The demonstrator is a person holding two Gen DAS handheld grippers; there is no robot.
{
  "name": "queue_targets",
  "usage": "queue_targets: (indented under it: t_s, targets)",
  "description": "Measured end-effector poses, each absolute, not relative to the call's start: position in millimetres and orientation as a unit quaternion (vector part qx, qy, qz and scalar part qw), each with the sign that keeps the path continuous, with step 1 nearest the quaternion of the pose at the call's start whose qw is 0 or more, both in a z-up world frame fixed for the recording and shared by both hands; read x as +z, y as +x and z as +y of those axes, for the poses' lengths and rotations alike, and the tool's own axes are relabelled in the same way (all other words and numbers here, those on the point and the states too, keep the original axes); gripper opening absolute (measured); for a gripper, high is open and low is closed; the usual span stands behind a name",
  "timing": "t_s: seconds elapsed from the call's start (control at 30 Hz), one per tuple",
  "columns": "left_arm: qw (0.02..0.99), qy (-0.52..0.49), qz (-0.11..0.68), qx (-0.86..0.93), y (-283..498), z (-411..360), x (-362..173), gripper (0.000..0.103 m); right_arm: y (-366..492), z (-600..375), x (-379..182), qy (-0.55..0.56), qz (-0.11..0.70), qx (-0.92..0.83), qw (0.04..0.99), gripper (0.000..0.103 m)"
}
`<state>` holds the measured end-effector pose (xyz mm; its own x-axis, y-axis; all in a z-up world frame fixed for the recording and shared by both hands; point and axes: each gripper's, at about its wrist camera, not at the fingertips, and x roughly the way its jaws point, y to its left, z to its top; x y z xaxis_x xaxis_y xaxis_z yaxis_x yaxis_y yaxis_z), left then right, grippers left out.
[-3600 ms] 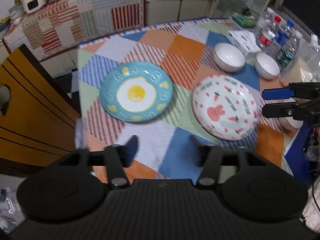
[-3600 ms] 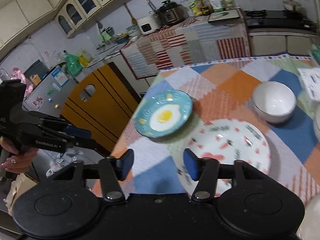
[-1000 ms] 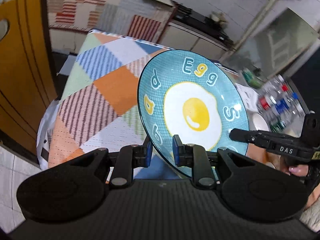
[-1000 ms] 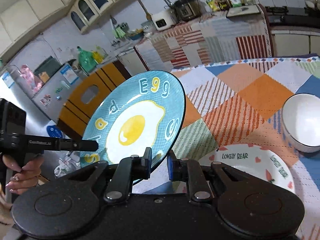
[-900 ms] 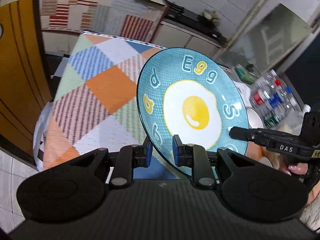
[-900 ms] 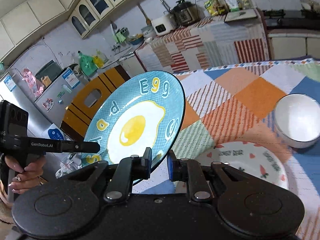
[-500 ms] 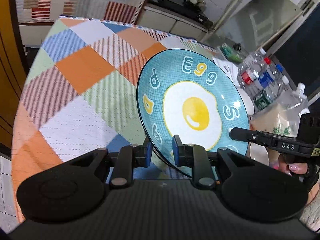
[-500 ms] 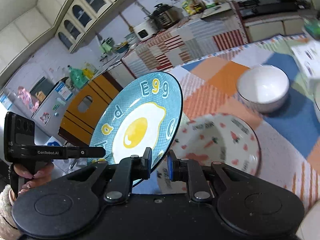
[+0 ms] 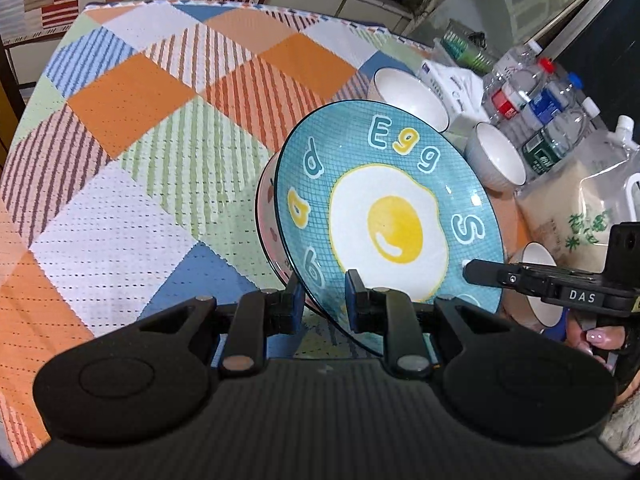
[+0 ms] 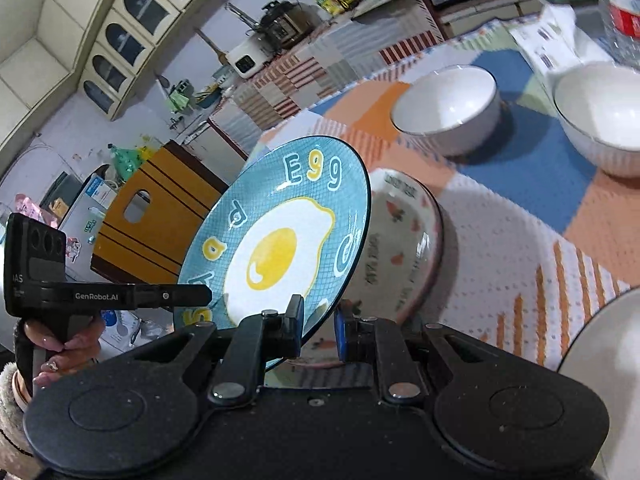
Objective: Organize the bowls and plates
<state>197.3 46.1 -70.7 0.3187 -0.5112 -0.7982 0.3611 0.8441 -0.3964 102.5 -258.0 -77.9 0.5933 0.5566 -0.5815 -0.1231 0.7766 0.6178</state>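
A teal plate with a fried-egg picture (image 9: 394, 220) (image 10: 276, 244) hangs tilted just above the table. My left gripper (image 9: 322, 300) is shut on its near rim. My right gripper (image 10: 318, 320) is shut on the opposite rim and shows as a black finger (image 9: 472, 272) in the left wrist view. The left gripper's finger (image 10: 200, 295) reaches the plate's edge in the right wrist view. Under and behind the teal plate lies the white plate with pink carrot and heart prints (image 9: 266, 208) (image 10: 404, 248), mostly hidden. Two white bowls (image 9: 412, 92) (image 9: 496, 156) stand behind it.
A third white bowl (image 9: 540, 280) sits near the right hand. Water bottles (image 9: 536, 92) and a bag of rice (image 9: 584, 208) crowd the right edge. The checked tablecloth (image 9: 132, 184) covers the table; a wooden chair (image 10: 156, 216) stands beyond its left edge.
Both grippers carried the teal plate rightward and down across the table, from the left side to over the pink-print plate. The grips on both rims are unchanged.
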Motion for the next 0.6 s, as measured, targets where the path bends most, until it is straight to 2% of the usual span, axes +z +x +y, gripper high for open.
queue_targets:
  t_s: [0.13,0.6]
  targets:
    - [0.805,-0.064,0.527,-0.265,202,40,-79,0.019,103,-260,-87,0.281,0.413,0.190,0.845,0.020]
    - [0.799,-0.053,0.545,-0.249,209,26,-94,0.020,106,-253,-90,0.224,0.432,0.169,0.857,0.020]
